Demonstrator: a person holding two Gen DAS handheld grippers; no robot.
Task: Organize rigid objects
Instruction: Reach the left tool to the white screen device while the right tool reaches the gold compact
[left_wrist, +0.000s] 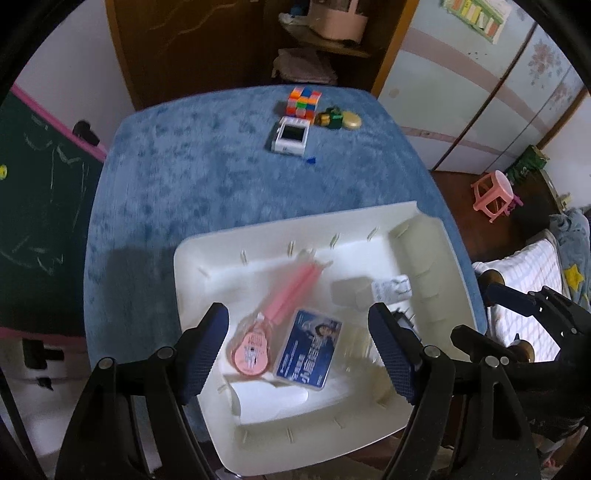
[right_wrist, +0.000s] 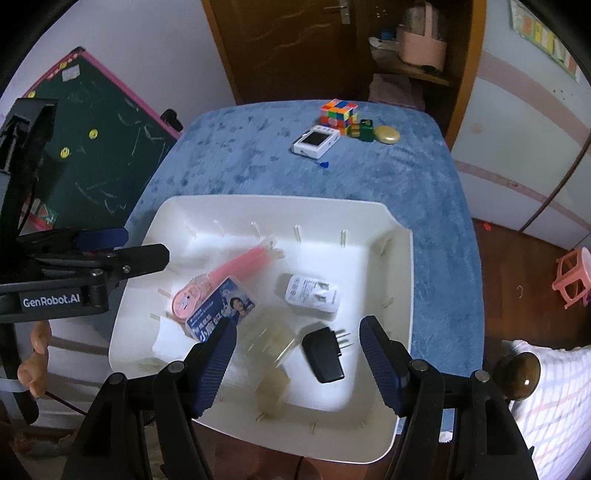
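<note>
Both claws, left claw (left_wrist: 299, 354) and right claw (right_wrist: 297, 363), hang released above the white tray (right_wrist: 400, 280). The Rubik's cube (right_wrist: 339, 112), far ahead, is light, stiff; grip opposite flat faces.

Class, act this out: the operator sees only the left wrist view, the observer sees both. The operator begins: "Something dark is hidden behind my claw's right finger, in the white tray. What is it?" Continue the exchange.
Observer: A black plastic plug adapter, lying in the white plastic tray with its metal prongs pointing towards the tray's right wall.
Operator: And the pale blur just beyond it?
Observer: A white rectangular charger, lying flat with its labelled face up, apart from the black adapter.
Operator: Is the right claw holding anything?
Observer: No. The right claw is open and empty above the tray's near end.
</note>
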